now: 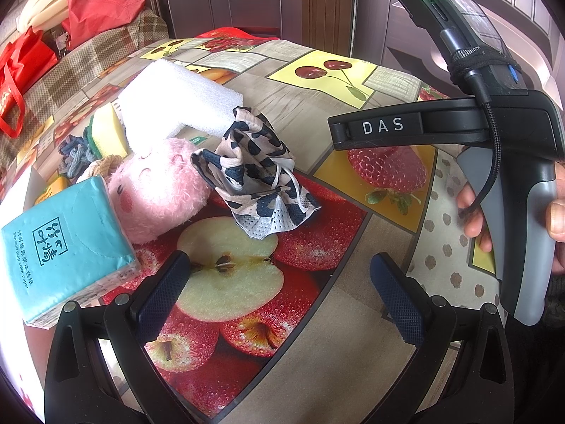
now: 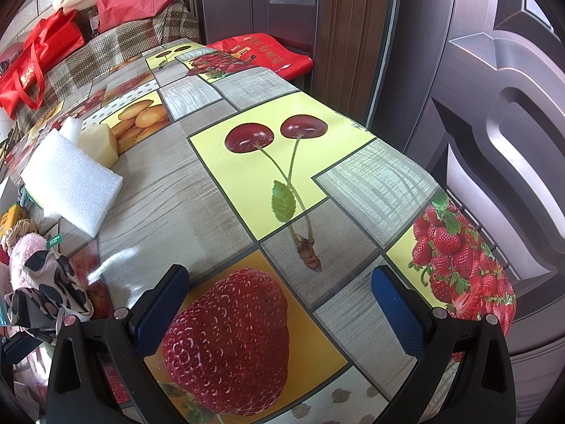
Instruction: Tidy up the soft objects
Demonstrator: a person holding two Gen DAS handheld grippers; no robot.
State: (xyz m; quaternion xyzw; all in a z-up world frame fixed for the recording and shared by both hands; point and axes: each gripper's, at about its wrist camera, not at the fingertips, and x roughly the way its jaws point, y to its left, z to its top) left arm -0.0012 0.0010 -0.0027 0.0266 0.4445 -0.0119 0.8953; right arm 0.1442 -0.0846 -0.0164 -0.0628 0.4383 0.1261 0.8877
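Note:
A heap of soft things lies on the fruit-print table [image 1: 317, 106]: a cow-print cloth pouch [image 1: 254, 173], a pink plush toy [image 1: 159, 190], a white foam block [image 1: 180, 102], a yellow-green sponge [image 1: 107, 130], a blue tissue pack [image 1: 63, 247] and a grey-blue cord bundle [image 1: 72, 155]. My left gripper [image 1: 279, 300] is open and empty, just short of the pouch. The right tool body [image 1: 512, 162] hangs at the right of that view. My right gripper [image 2: 282, 314] is open and empty over the table [image 2: 353, 194]. There the pouch [image 2: 49, 282], plush [image 2: 24, 254] and foam [image 2: 70, 183] lie far left.
A checked sofa [image 1: 88, 63] with red bags [image 1: 102, 0] stands behind the table at the left. A dark wooden door [image 2: 494, 106] is close to the table's right edge. A red bag [image 2: 268, 53] lies beyond the far edge. A pale sponge piece [image 2: 100, 145] sits behind the foam.

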